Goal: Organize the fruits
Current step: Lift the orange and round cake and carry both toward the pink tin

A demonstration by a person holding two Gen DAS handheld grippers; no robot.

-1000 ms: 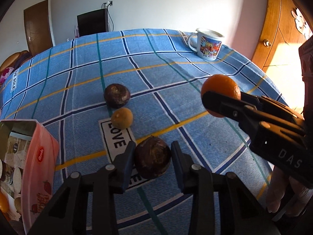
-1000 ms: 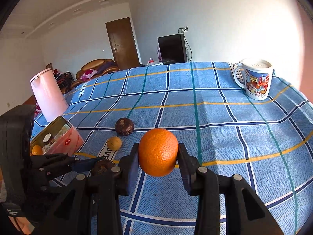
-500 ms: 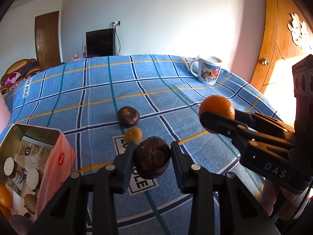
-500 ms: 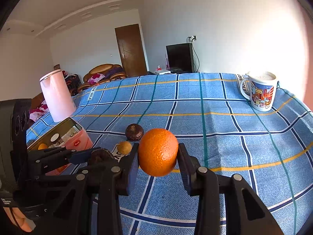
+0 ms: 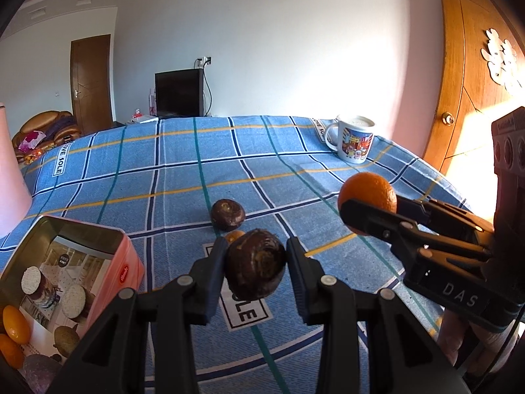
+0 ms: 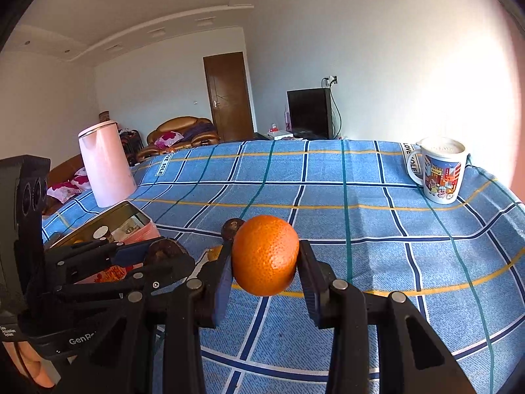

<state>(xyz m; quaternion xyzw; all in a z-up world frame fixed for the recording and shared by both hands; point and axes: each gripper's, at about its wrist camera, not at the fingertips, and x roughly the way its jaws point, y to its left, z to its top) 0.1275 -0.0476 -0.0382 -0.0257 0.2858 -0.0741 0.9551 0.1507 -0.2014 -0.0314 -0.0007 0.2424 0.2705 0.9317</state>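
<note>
My left gripper (image 5: 256,264) is shut on a dark brown passion fruit (image 5: 255,268) and holds it above the blue checked tablecloth. My right gripper (image 6: 265,264) is shut on an orange (image 6: 265,255), also lifted; it shows in the left wrist view (image 5: 367,193) at the right. A second dark fruit (image 5: 227,214) and a small yellow-orange fruit (image 5: 234,235), mostly hidden behind the held one, lie on the cloth. A pink tin box (image 5: 124,271) at the left holds several fruits (image 5: 14,325).
A picture mug (image 5: 354,139) stands at the far right of the table. A pink kettle (image 6: 105,164) stands at the far left behind the tin (image 6: 144,229). A wooden door (image 5: 466,98) is to the right of the table.
Both grippers have risen with their fruits. The left gripper has lifted the passion fruit off the cloth, and both views now look more level across the table.
</note>
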